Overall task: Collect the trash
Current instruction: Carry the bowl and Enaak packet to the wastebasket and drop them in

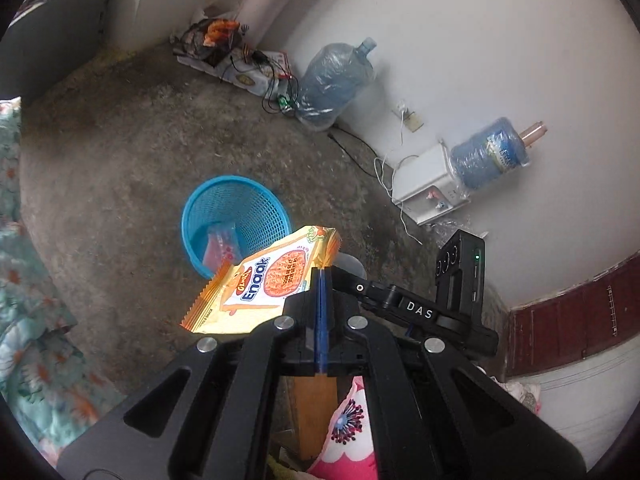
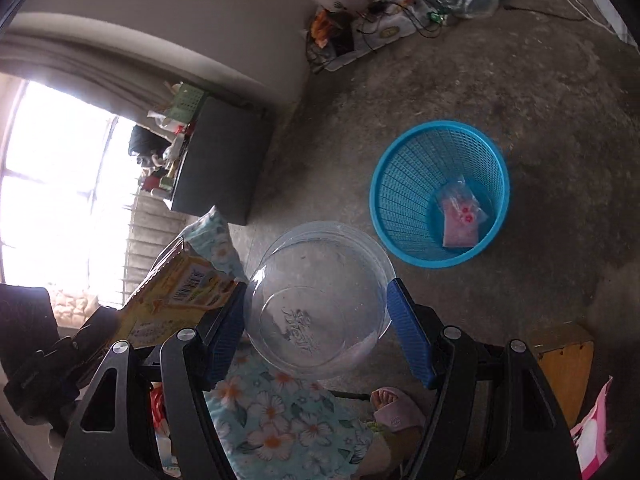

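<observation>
Bare concrete floor ran to a white wall, with a blue basket (image 2: 439, 194) standing open for the trash and a pink packet (image 2: 462, 216) already lying in its bottom. Clenched on the edge of a yellow snack wrapper (image 1: 266, 284), the left gripper (image 1: 322, 284) tilted downward, holding it near the basket's rim. Beside it, the right gripper (image 2: 316, 312) angled downward too, its pads pressing a clear plastic bowl (image 2: 318, 300) short of the basket, apparently for dropping in.

Both grippers (image 1: 322, 280) (image 2: 320, 320) are black, with silver screws and blue pads (image 2: 410, 334); "DAS" marks one. The person wears floral clothing (image 2: 276, 412) and a pink slipper (image 2: 394, 406).
</observation>
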### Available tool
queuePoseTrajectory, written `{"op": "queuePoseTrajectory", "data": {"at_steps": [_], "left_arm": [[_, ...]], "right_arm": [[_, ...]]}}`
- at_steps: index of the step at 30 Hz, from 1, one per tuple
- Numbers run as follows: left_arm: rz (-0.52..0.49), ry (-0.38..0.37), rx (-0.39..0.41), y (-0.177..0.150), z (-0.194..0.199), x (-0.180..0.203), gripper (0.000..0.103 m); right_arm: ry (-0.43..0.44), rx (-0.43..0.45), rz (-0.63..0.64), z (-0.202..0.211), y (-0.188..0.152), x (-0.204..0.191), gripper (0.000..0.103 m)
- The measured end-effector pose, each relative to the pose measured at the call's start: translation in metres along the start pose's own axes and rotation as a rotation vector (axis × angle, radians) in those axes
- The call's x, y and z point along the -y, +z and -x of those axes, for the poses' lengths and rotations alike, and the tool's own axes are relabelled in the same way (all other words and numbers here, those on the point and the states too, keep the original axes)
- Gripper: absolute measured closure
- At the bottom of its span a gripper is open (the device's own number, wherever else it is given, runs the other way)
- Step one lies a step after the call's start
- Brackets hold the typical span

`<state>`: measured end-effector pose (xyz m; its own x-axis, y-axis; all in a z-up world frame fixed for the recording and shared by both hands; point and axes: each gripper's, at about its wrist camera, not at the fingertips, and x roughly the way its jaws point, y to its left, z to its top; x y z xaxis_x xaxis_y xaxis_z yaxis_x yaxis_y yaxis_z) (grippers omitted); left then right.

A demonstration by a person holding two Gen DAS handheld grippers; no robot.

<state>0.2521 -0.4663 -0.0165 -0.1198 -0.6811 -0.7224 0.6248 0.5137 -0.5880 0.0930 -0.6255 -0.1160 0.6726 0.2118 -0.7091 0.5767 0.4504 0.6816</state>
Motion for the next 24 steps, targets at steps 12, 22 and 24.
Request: {"op": "queuePoseTrajectory", "data": {"at_steps": [12,22,24], "left_arm": [[0.111,0.083,-0.05,0.051,-0.148,-0.047,0.057],[0.141,0.154,-0.009,0.048,-0.116,-0.074,0.048],[0.119,0.169,0.002,0.047,-0.096,-0.069,0.048]], "right_arm": [[-0.038,0.044,-0.277,-0.092,0.068,0.112,0.024],[-0.092,0.073,-0.287,-0.105,0.057,0.136,0.024],[-0.103,0.087,-0.247,-0.096,0.055,0.128,0.024]]}}
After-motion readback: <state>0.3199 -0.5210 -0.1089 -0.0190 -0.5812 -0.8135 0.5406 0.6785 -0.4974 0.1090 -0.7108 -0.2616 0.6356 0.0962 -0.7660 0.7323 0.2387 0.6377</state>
